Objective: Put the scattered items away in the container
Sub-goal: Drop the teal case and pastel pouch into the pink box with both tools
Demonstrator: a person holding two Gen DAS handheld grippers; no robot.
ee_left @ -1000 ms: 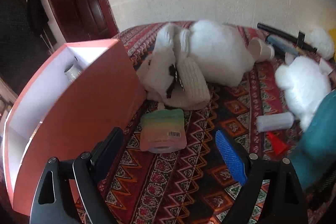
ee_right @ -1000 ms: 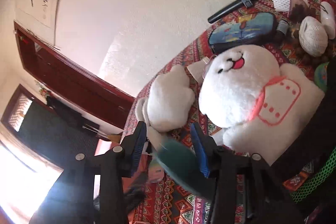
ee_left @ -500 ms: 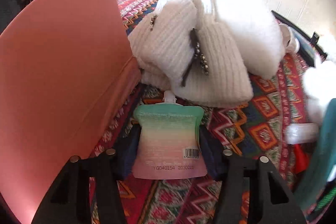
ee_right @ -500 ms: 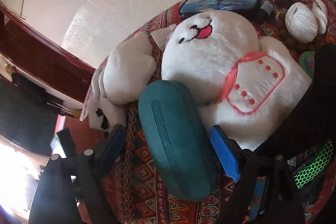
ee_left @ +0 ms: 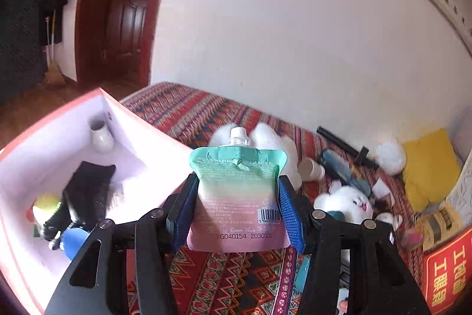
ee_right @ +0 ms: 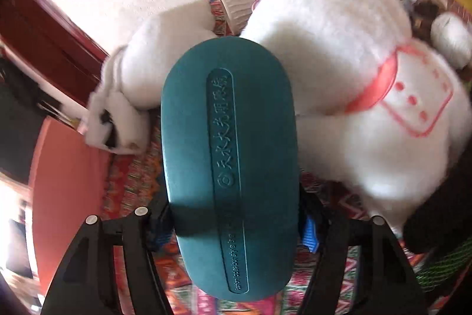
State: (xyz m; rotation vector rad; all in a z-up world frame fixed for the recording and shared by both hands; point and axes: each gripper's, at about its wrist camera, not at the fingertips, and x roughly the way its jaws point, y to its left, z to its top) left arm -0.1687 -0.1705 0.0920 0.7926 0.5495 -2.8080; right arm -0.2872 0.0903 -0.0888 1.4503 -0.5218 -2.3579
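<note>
My left gripper (ee_left: 237, 208) is shut on a green-and-pink spouted pouch (ee_left: 237, 197) and holds it upright in the air, to the right of the pink box (ee_left: 141, 132). The box holds a white jar (ee_left: 100, 135), a black brush (ee_left: 82, 194), a yellow ball and a blue cap. My right gripper (ee_right: 233, 226) is shut on a teal glasses case (ee_right: 230, 167), held above the patterned bedspread beside a white plush toy (ee_right: 368, 84). The pink box's wall (ee_right: 67, 182) shows at the left of the right wrist view.
On the patterned bedspread (ee_left: 224, 279) lie white plush toys (ee_left: 351, 200), a black umbrella-like rod (ee_left: 342, 146), a blue case (ee_left: 342, 170), a white cup (ee_left: 312, 169) and a yellow cushion (ee_left: 427, 164). A red sign stands at the right (ee_left: 445, 273). A wall runs behind.
My left gripper closed on the pouch and lifted it off the bedspread to above box height. My right gripper closed on the teal case, which now fills its view.
</note>
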